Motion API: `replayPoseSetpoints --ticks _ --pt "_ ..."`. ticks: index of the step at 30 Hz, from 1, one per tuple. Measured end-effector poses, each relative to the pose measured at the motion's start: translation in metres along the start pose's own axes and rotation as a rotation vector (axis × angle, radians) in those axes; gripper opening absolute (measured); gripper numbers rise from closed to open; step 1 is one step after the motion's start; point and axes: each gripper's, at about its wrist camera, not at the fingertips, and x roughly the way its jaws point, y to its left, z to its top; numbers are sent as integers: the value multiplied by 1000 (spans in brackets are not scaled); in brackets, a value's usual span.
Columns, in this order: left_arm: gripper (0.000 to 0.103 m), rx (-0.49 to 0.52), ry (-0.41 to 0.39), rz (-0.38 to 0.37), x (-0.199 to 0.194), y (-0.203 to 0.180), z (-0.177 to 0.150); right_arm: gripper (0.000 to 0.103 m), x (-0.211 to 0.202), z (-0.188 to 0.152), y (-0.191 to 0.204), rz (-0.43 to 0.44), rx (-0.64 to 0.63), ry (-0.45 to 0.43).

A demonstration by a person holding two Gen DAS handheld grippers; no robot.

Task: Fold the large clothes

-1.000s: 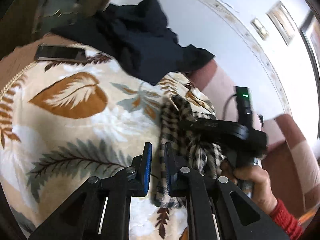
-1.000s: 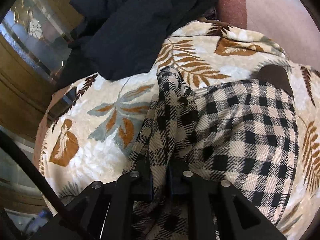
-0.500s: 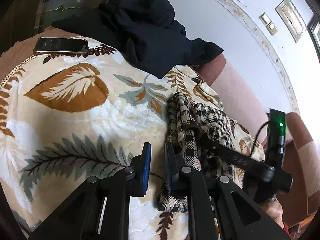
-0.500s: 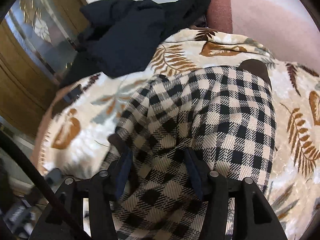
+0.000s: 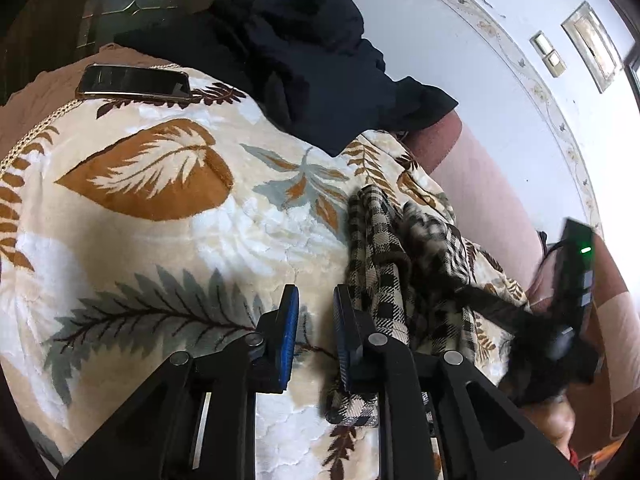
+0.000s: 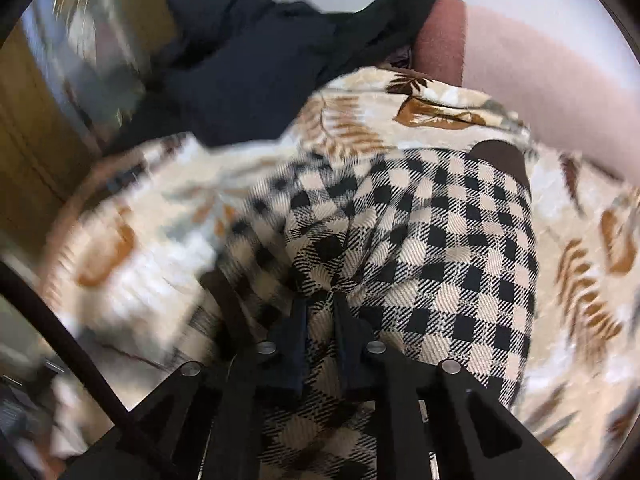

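A beige-and-black checked garment (image 5: pixel 376 256) lies bunched on a leaf-patterned blanket (image 5: pixel 160 240), just right of my left gripper (image 5: pixel 316 320). That gripper is shut with nothing between its pads, and the cloth's edge lies against its right finger. In the right wrist view the checked garment (image 6: pixel 440 248) spreads ahead. My right gripper (image 6: pixel 320 320) has its jaws closing on a pinched fold of it. The same gripper shows as a dark blur (image 5: pixel 560 340) at the right of the left wrist view, above a hand (image 5: pixel 552 424).
A heap of dark navy clothes (image 5: pixel 312 60) lies at the far side of the blanket (image 6: pixel 580 280). A phone (image 5: pixel 134 82) rests at the blanket's far left edge. A pink upholstered backrest (image 5: pixel 480 192) borders the right side. Wooden panelling (image 6: pixel 36 140) stands at the left.
The right gripper let go, opened wide over the checked cloth, then closed on a new fold. It slid to the right in the left wrist view. The left gripper stayed put.
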Motion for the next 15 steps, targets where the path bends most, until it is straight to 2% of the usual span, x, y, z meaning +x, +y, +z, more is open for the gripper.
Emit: replayPoseSetpoints --ticks 5,10,15 --pt "16 -30 -2 -4 0 6 3 13 -2 15 4 138 100 -3" --pt "16 -27 -5 4 1 5 2 13 35 13 19 221 140 59" --pt "16 -17 18 -4 10 -1 -3 14 77 0 17 252 183 134"
